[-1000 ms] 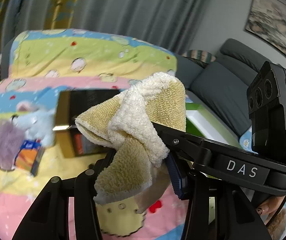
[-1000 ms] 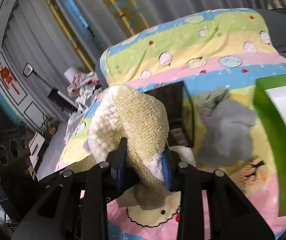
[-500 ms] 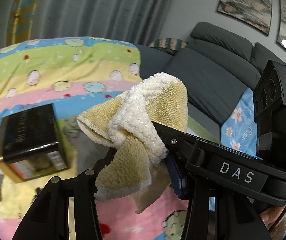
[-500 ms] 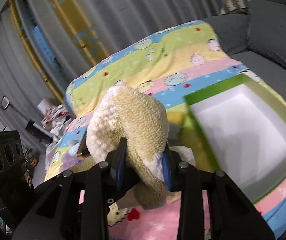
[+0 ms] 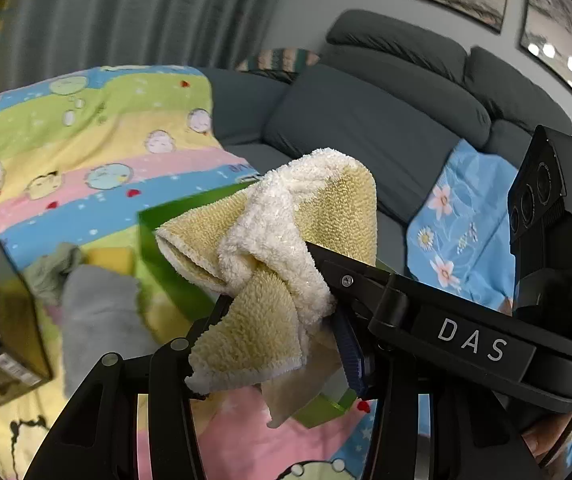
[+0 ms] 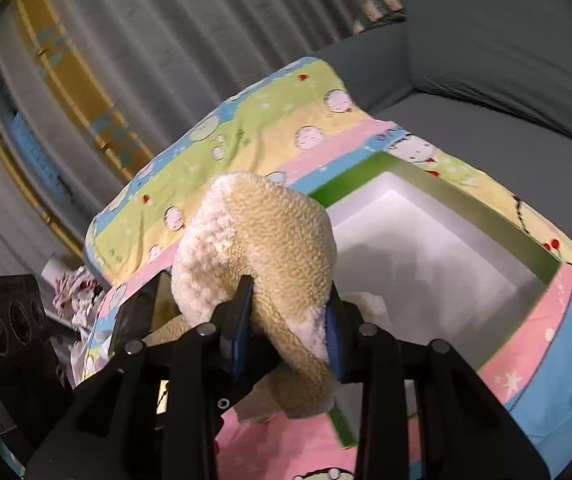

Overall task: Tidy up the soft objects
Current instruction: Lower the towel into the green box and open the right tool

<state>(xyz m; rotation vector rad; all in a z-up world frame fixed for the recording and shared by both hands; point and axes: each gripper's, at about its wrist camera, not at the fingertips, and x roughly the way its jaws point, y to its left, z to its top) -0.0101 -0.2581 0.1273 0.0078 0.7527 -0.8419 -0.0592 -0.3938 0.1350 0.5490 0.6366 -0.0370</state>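
Note:
A yellow and cream terry towel [image 5: 278,264] hangs bunched in the air, held by both grippers at once. My left gripper [image 5: 282,332] is shut on its lower folds. My right gripper [image 6: 288,320] is shut on the same towel [image 6: 262,248], which bulges above its blue pads. The right gripper's black casing [image 5: 466,340] crosses the left wrist view from the right. A green box with a white inside [image 6: 466,200] lies open on the cartoon blanket just beyond and below the towel. The towel hides part of its near left side.
A grey cloth [image 5: 98,312] and a black and gold carton [image 5: 2,312] lie left of the green box [image 5: 174,264]. A dark grey sofa [image 5: 366,128] runs behind, with a blue floral cloth [image 5: 466,220] on its seat. Curtains hang at the back.
Both grippers have carried the towel to the right across the blanket. The green box has come in under the towel, the black carton has slid to the left edge, and the plush toys have left view.

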